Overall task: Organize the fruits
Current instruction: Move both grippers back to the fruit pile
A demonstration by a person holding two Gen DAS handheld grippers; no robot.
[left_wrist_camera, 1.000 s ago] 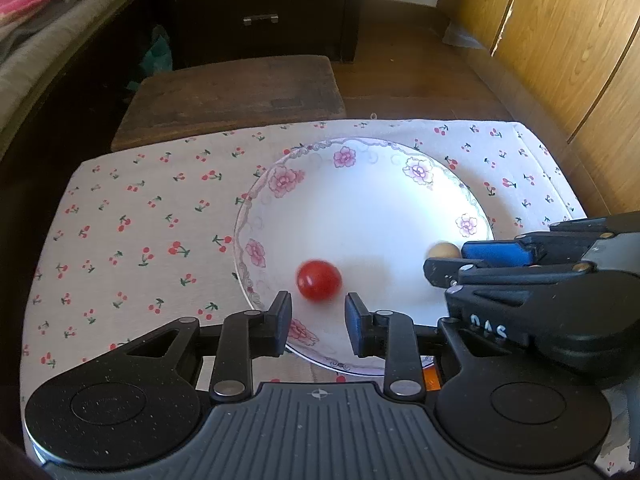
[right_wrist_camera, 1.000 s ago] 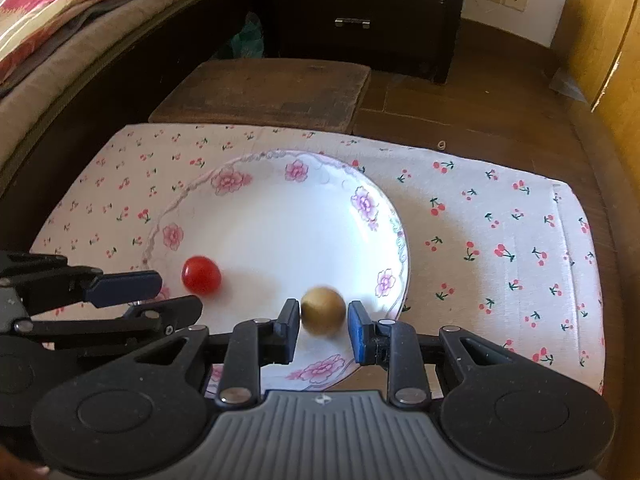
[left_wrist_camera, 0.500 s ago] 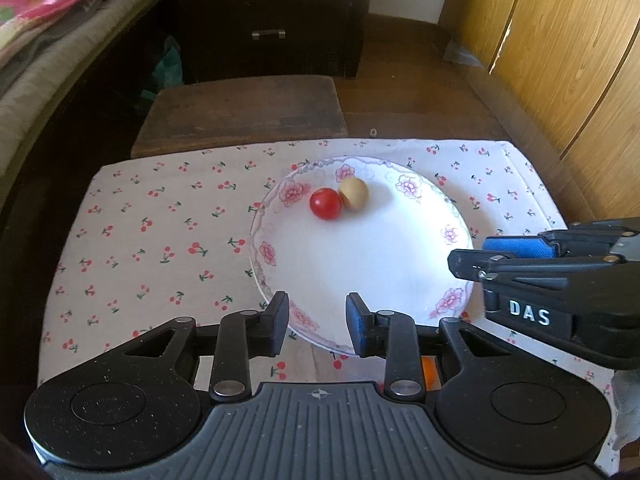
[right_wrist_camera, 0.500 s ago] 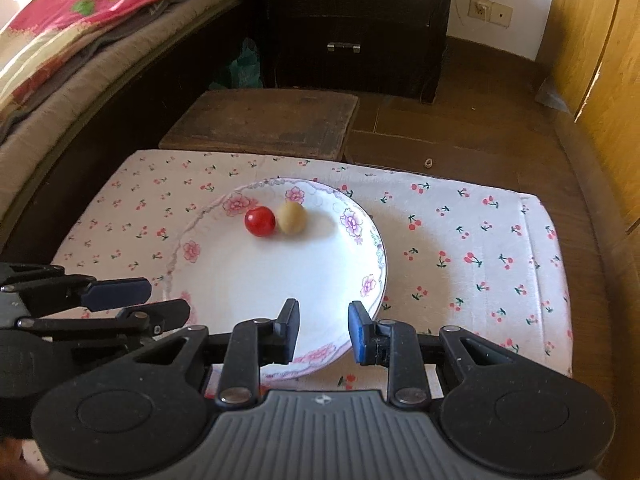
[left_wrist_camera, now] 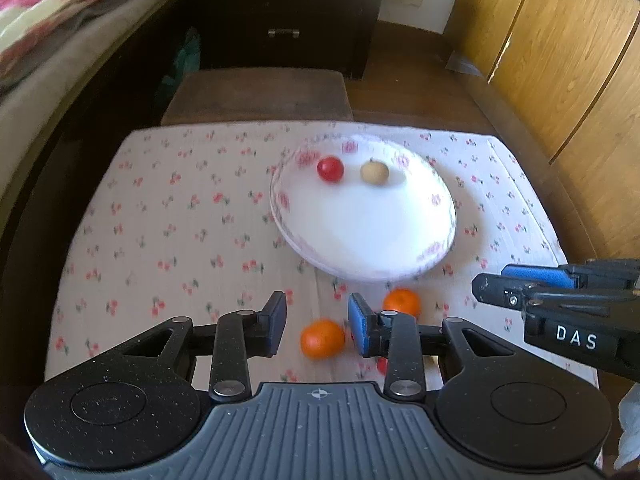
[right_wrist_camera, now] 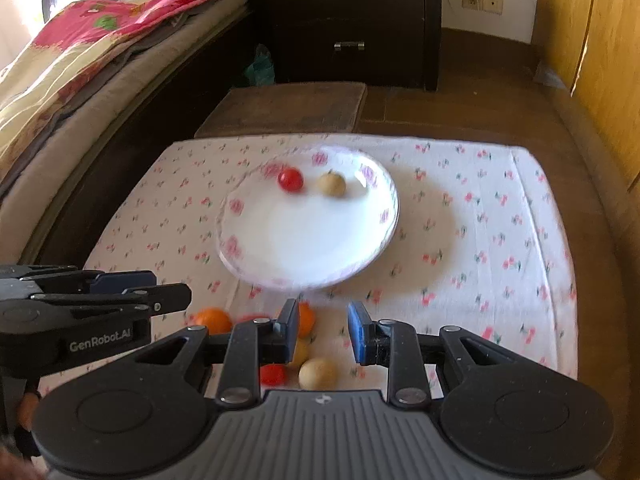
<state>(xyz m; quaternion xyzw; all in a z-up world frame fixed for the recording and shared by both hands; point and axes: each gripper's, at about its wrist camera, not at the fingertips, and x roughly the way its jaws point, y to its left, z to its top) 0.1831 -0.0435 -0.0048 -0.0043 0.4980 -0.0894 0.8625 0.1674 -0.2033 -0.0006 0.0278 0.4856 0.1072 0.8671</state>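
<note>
A: Left wrist view: both fruits now lie apart on the plate's [left_wrist_camera: 442,236] far side, cherry tomato [left_wrist_camera: 330,169] beside the beige fruit [left_wrist_camera: 374,172]. The left gripper [left_wrist_camera: 317,323] has drawn back, open, empty, over an orange [left_wrist_camera: 322,338].

B: Right wrist view: the right gripper [right_wrist_camera: 323,332] has also retreated, open and empty. More fruit lies on the worktop [right_wrist_camera: 500,240] below the plate [right_wrist_camera: 384,236]: a beige fruit [right_wrist_camera: 318,373], a red one [right_wrist_camera: 272,374]. Those likely go next.

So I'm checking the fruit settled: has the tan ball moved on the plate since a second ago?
Yes. The tan ball has rolled from the near rim of the plate to its far side, right of the red tomato.
</note>
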